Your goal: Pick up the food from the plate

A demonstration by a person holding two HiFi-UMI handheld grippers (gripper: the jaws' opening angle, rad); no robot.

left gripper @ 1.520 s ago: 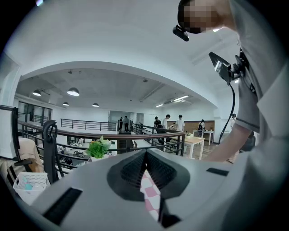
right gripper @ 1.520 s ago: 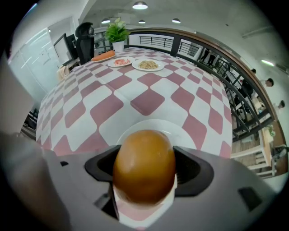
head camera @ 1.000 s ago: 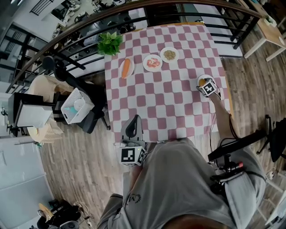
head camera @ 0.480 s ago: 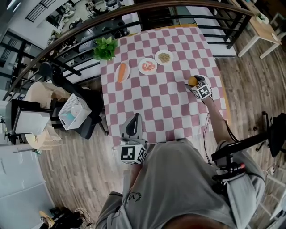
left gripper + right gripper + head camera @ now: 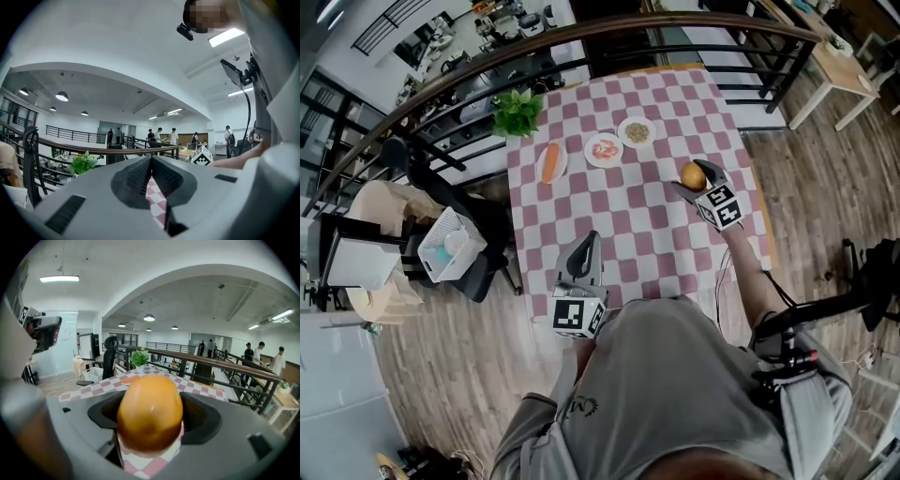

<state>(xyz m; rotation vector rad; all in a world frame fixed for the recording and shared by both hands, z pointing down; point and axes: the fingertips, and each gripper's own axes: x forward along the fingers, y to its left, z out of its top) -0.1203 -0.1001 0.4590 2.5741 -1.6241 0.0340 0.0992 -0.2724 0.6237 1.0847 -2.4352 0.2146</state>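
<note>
**A:** One piece is off its plate now: the round orange food (image 5: 150,411), clamped btwn the jaws of the right gripper (image 5: 692,180). A sec ago that gripper was down at a small plate by the table's right edge. Half a sec ago it was already up w/ the food.

**B:** Where's it now?

**A:** In the air over the checked table (image 5: 628,216), brought in from the right edge twd the middle. The right gripper view shows only cloth under it, nothing touching.

**B:** And the small plate?

**A:** Can't find it in the head view now. Prob hidden under the gripper or the arm.

**B:** Left side?

**A:** The left gripper (image 5: 589,246) hasn't budged. It's low at the near edge of the table, jaws together, nothing btwn them.

**B:** So task-wise?

**A:** I'd call the pick done for this piece. The food sits deep in the jaws, so the hold looks firm. Three more plates at the far side are untouched: the carrot plate (image 5: 549,162), the plate of pinkish slices (image 5: 604,150) and the plate of grainy stuff (image 5: 637,131). If "food" means all of it, plenty's left.

**B:** Risk?

**A:** It's round and smooth, so it could prob pop out if the squeeze slackens.
</note>
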